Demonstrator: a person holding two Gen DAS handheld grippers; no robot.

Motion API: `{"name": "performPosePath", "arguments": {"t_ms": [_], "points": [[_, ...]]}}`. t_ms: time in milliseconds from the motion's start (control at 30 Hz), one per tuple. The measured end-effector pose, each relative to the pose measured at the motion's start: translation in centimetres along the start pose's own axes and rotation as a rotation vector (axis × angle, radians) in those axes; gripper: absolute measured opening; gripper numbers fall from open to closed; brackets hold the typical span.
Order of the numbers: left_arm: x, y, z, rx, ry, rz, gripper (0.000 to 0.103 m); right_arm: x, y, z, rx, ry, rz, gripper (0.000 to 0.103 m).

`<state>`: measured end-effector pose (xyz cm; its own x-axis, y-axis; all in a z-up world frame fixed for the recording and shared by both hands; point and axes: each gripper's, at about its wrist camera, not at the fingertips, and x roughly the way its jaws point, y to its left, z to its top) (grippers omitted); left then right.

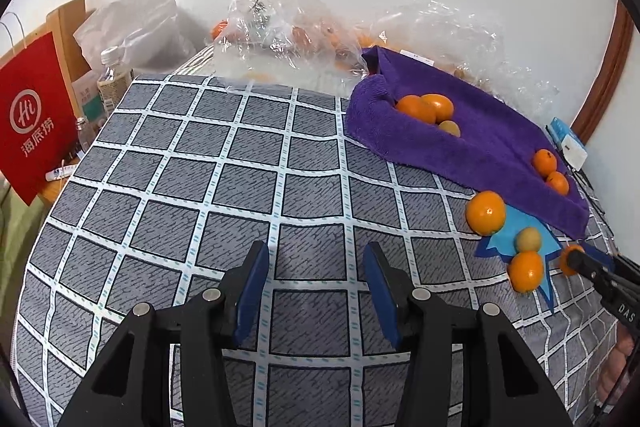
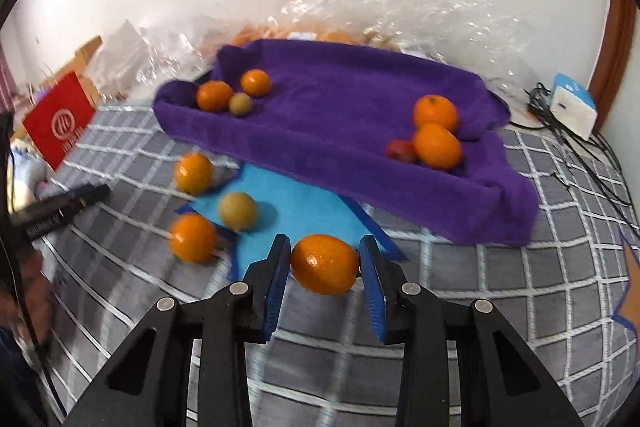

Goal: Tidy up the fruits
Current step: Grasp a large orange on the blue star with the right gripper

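Note:
My right gripper (image 2: 324, 259) is shut on an orange (image 2: 324, 264), held just above the checked cloth at the near edge of a blue star mat (image 2: 296, 203). Two more oranges (image 2: 193, 173) (image 2: 192, 238) and a greenish-yellow fruit (image 2: 237, 211) lie on or beside the mat. A purple towel-lined tray (image 2: 340, 147) behind holds oranges and a small green fruit at its left end (image 2: 216, 95) and oranges with a red fruit at its right end (image 2: 436, 145). My left gripper (image 1: 316, 275) is open and empty over the cloth, left of the mat (image 1: 516, 239).
Clear plastic bags (image 1: 280, 31) with more fruit lie behind the tray. A red paper bag (image 1: 32, 115) and bottles (image 1: 112, 75) stand off the table's left edge. A white box (image 2: 572, 103) with black cables sits at the right. The wall is behind.

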<state>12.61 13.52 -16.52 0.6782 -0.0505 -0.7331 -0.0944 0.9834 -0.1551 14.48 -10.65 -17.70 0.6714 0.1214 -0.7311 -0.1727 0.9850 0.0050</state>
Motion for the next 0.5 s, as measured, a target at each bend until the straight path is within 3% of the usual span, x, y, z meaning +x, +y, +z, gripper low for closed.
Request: {"name": "performPosePath", "arguments": {"t_ms": [500], "points": [[0.3,-0.2,0.0,0.015,0.013,0.017,0.046,1.4,-1.8,-1.6,0.063,-0.003,0.037,0.037]]}}
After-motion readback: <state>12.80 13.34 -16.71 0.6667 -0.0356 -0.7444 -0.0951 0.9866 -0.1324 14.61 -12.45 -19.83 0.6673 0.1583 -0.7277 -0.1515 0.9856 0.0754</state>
